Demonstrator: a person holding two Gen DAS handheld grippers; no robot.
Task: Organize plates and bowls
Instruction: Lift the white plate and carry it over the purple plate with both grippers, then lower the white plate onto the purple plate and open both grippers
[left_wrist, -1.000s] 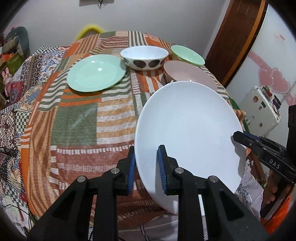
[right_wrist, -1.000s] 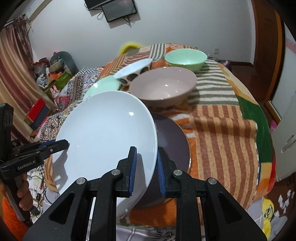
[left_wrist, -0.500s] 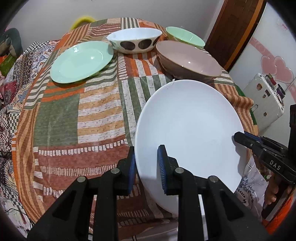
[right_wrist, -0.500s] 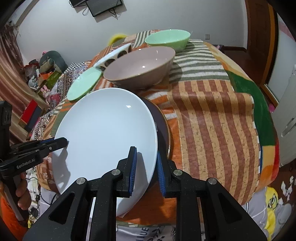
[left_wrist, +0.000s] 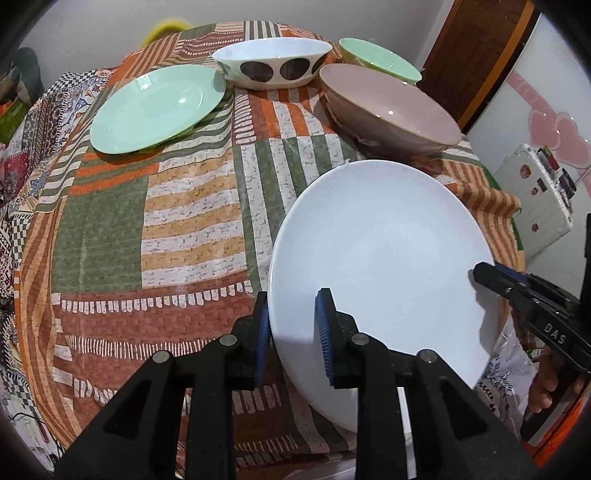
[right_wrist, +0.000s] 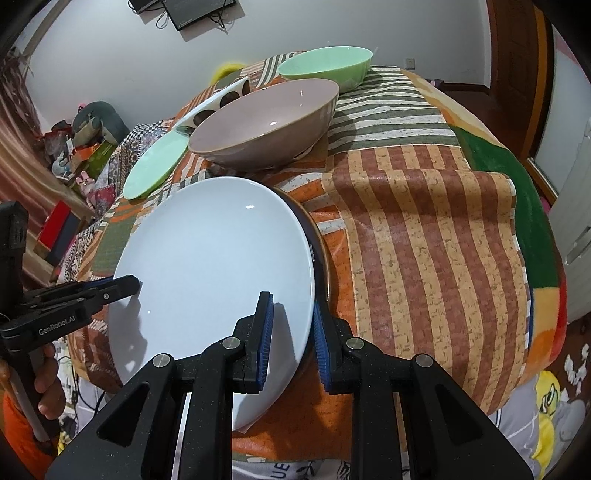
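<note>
Both grippers are shut on the rim of a large white plate (left_wrist: 384, 251), (right_wrist: 218, 266), held tilted just above the table's near edge. My left gripper (left_wrist: 291, 328) grips its left rim; my right gripper (right_wrist: 291, 328) grips its right rim. A dark plate (right_wrist: 317, 254) lies under the white one, mostly hidden. Beyond stand a pink-brown bowl (left_wrist: 388, 107), (right_wrist: 266, 122), a white bowl with dark spots (left_wrist: 273, 62), (right_wrist: 210, 107), a green bowl (left_wrist: 380, 61), (right_wrist: 325, 66) and a green plate (left_wrist: 155, 107), (right_wrist: 155, 166).
The table carries a striped patchwork cloth (left_wrist: 155, 229), (right_wrist: 424, 229). A wooden door (left_wrist: 476, 55) and a white appliance (left_wrist: 535, 199) stand to the right. Cluttered shelves (right_wrist: 62, 155) are at the left.
Both grippers have carried the white plate forward and lower over the table. The bowls and green plate look closer. The plate now sits nearer the dark plate.
</note>
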